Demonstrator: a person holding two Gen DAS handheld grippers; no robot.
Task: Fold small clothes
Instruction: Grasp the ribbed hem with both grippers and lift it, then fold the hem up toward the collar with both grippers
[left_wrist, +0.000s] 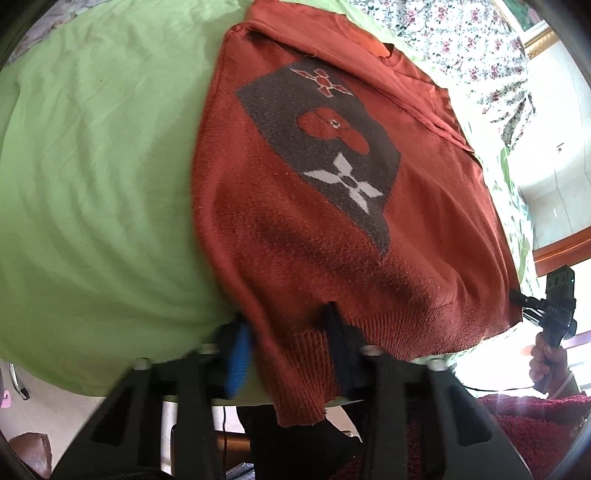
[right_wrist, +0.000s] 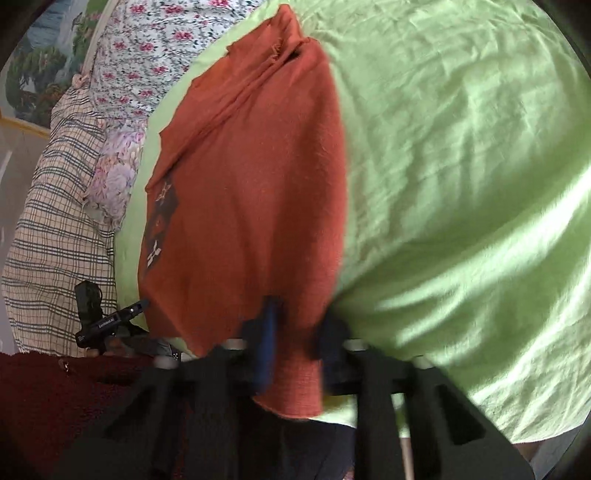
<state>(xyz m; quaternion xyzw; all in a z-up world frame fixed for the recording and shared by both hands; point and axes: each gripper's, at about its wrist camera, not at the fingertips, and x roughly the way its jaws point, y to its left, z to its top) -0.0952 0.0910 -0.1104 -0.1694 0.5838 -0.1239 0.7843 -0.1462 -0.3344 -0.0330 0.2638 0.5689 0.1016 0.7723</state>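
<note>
We hold left gripper clamped on ribbed hem of rust sweater, at near edge of green sheet. Sweater lies lengthwise on sheet, hem overhanging near edge, collar toward far edge beside floral bedding. Patterned panel faces up; sleeves seem already tucked in, though we cannot be sure. Right gripper pinched on hem's other corner. We judge side folds done; left to do: carry hem up toward collar, flatten.
</note>
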